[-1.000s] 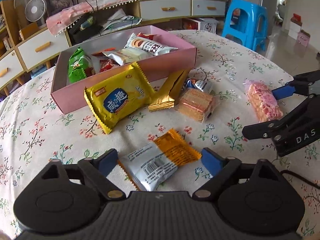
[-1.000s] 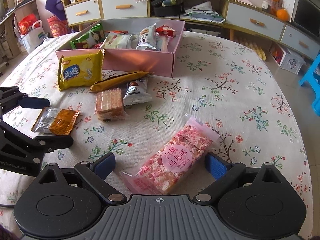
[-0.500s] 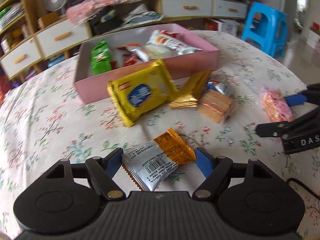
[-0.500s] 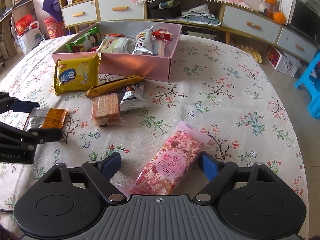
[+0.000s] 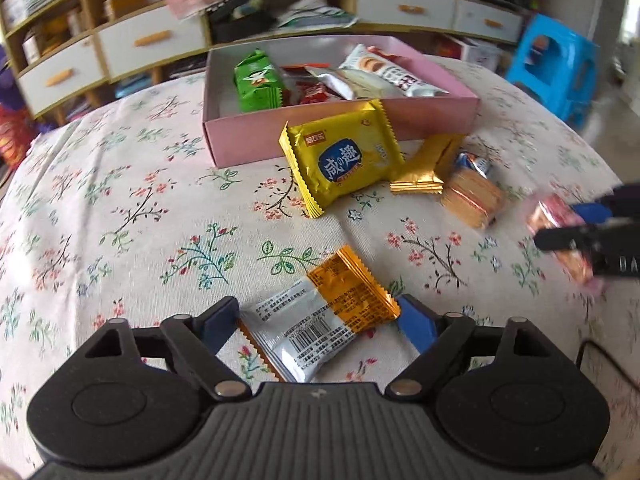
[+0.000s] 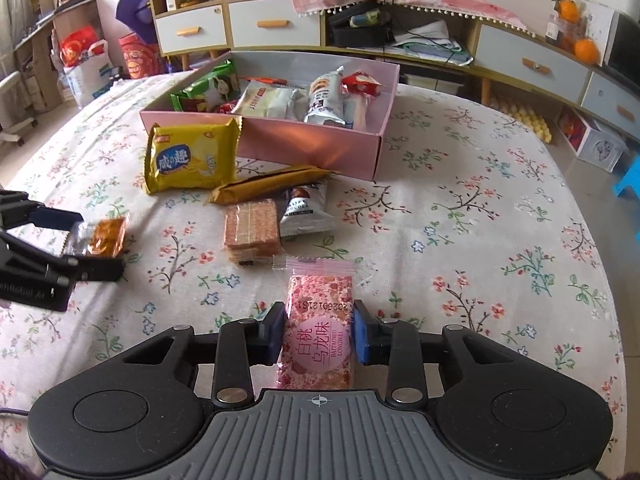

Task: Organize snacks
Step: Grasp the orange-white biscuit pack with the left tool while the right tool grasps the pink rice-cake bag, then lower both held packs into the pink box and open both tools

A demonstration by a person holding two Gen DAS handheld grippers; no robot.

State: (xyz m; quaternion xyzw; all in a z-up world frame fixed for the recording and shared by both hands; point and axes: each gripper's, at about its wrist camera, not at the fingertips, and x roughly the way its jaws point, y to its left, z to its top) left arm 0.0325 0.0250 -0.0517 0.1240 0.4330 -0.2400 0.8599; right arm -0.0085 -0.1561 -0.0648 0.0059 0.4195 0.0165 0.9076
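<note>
My left gripper (image 5: pixel 318 320) is shut on a silver-and-orange snack pack (image 5: pixel 320 316), its pads touching both ends. My right gripper (image 6: pixel 319 334) is shut on a pink snack bar (image 6: pixel 320 336), held lengthwise between the pads. The pink box (image 6: pixel 320 144) with several snacks inside stands at the back of the table. In front of it lie a yellow cracker pack (image 6: pixel 190 158), a gold bar (image 6: pixel 272 184), a wafer pack (image 6: pixel 251 232) and a small silver pack (image 6: pixel 306 210). The left gripper also shows in the right wrist view (image 6: pixel 86 244).
The table has a floral cloth (image 6: pixel 480 240). Low cabinets with drawers (image 6: pixel 256 24) stand behind it. A blue stool (image 5: pixel 560 68) is at the far right. The right gripper (image 5: pixel 576 224) shows blurred at the right edge of the left wrist view.
Both grippers have closed on their packs. The pink bar has turned lengthwise between the right pads. The left view has swung, the box now more central.
</note>
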